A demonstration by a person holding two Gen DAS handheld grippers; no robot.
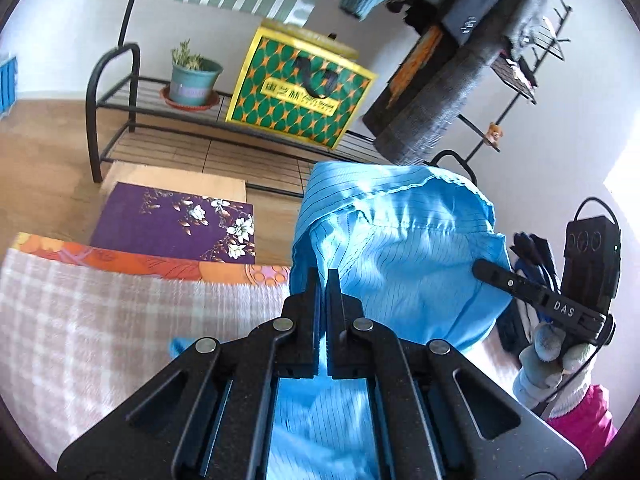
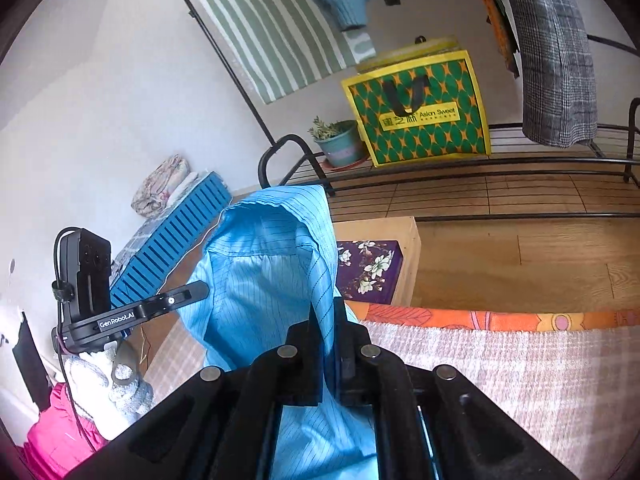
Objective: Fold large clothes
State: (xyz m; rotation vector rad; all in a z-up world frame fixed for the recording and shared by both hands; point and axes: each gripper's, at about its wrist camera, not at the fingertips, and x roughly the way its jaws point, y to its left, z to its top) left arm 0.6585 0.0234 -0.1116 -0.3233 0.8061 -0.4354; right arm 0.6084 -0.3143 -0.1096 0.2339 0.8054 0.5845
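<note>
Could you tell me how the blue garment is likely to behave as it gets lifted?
Probably floppy: the blue garment sags in folds between the left hand-held gripper and the right hand-held gripper. It looks thin, so likely light.

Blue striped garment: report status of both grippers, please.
Left gripper shut on blue pinstriped fabric garment. Right gripper shut on it too. Garment lifted above checked blanket. Nothing in the way.

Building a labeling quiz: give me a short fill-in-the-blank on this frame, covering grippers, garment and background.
1. Both the left gripper and the right gripper are shut on a pinstriped garment coloured ____.
2. The green-and-yellow bag stands on a black metal ____.
3. Beside the bag sits a potted ____.
4. The purple box is printed with white ____.

Missing words: blue; rack; plant; flowers
</note>
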